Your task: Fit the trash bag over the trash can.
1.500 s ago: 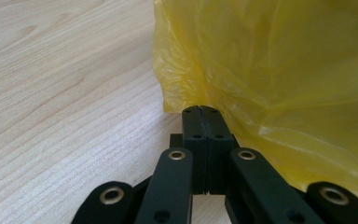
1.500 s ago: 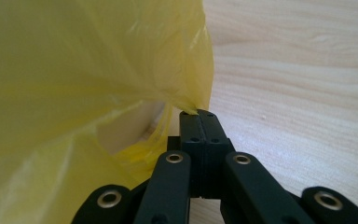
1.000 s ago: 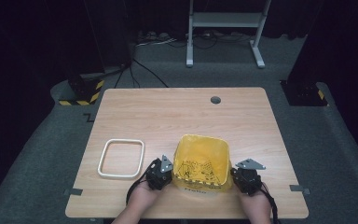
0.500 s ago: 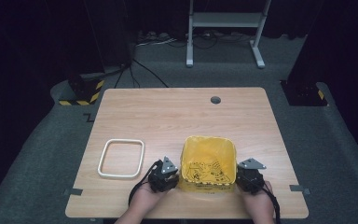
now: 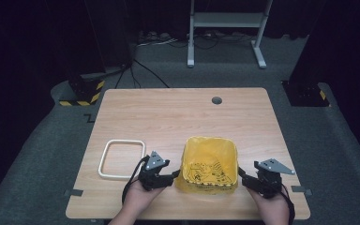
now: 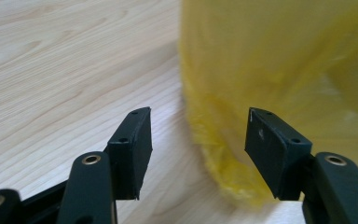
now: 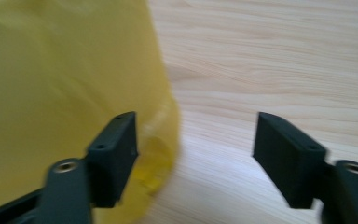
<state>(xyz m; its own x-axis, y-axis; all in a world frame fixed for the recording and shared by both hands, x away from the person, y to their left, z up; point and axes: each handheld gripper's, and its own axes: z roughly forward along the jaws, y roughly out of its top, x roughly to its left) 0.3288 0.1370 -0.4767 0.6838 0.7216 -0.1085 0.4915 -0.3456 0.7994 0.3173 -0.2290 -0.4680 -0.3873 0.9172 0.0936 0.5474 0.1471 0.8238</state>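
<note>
**A:** Where did you have the yellow plastic bag-lined square bin (image 5: 210, 164) at that moment?

**B:** You had it standing upright on the pale wooden table (image 5: 178, 117), near the front edge and a little right of the middle. Its mouth was open to the high view, with dark printing showing on the plastic inside.

**A:** And your left gripper (image 5: 168, 177)?

**B:** Your left gripper sat just beside the bin's left wall. Its jaws had just been opening and stood moderately apart. In the left gripper view the yellow plastic (image 6: 279, 84) bulged close behind the gap, but neither pad pressed on it, so you gripped nothing there.

**A:** The right gripper (image 5: 243, 179)?

**B:** It was just beside the bin's right wall, jaws also freshly opened and set wide. In the right gripper view one pad lay against the blurred yellow side (image 7: 65, 84), while the other stood well out over bare wood. Nothing was clamped.

**A:** Anything else on the table?

**B:** A cream rounded-square plastic frame (image 5: 122, 158) lay flat to the left of your left gripper, apart from the bin.
</note>
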